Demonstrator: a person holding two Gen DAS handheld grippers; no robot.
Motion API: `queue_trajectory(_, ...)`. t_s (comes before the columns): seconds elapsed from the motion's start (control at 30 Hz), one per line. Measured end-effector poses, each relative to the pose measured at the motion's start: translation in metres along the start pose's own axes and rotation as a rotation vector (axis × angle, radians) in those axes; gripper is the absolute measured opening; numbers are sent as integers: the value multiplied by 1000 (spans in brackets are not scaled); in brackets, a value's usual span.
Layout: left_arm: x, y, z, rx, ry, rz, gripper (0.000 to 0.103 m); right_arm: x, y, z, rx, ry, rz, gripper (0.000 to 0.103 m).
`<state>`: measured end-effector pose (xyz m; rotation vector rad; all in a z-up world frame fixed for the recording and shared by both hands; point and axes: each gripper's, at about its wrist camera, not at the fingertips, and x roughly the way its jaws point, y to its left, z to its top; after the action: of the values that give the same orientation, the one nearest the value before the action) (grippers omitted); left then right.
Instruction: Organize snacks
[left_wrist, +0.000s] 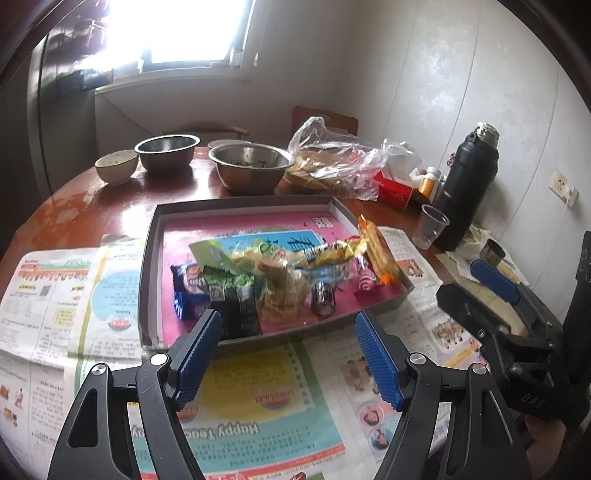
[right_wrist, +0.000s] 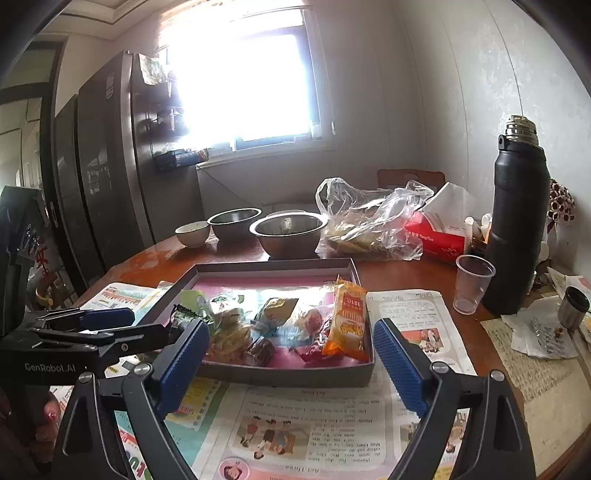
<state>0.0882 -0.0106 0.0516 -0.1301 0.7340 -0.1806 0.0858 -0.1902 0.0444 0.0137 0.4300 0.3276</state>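
We hold both grippers wide apart and empty in front of the box (left_wrist: 236, 334). The left gripper (left_wrist: 288, 354) fills the lower centre of its view; the right gripper (right_wrist: 291, 360) does the same in its own.

The snacks (left_wrist: 280, 273) lie in a loose heap in the near half of the box, which rests on newspaper (left_wrist: 258, 413) spread over the counter (left_wrist: 122, 206). We see no snacks on the newspaper outside the box. We judge the gathering step largely done; if neat rows are wanted, the sorting inside the box is not yet done.

Count, as far as visible:
- Box: one.
- Wrapped snacks: about eight; overlap prevents an exact count. The orange packet (right_wrist: 347, 317) leans on the right wall.
- Metal bowls (left_wrist: 253, 166): two, upper centre.
- White bowl (left_wrist: 116, 166): one.
- Plastic cup (right_wrist: 472, 282): one, beside one black flask (right_wrist: 517, 229).
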Motion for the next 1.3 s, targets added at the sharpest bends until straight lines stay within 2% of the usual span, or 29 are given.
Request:
queue_trajectory(0.43, -11, -4, -33, 10, 37, 68, 77, -28, 3, -14, 20, -9, -4, 93)
queue_trajectory(1.07, -16, 4, -58, -30, 52, 155, 77, -34, 6, -37, 42, 39, -17, 94)
queue_trajectory(1.3, -14, 5, -71, -49, 64, 165, 77, -33, 5, -48, 51, 68, -19, 100)
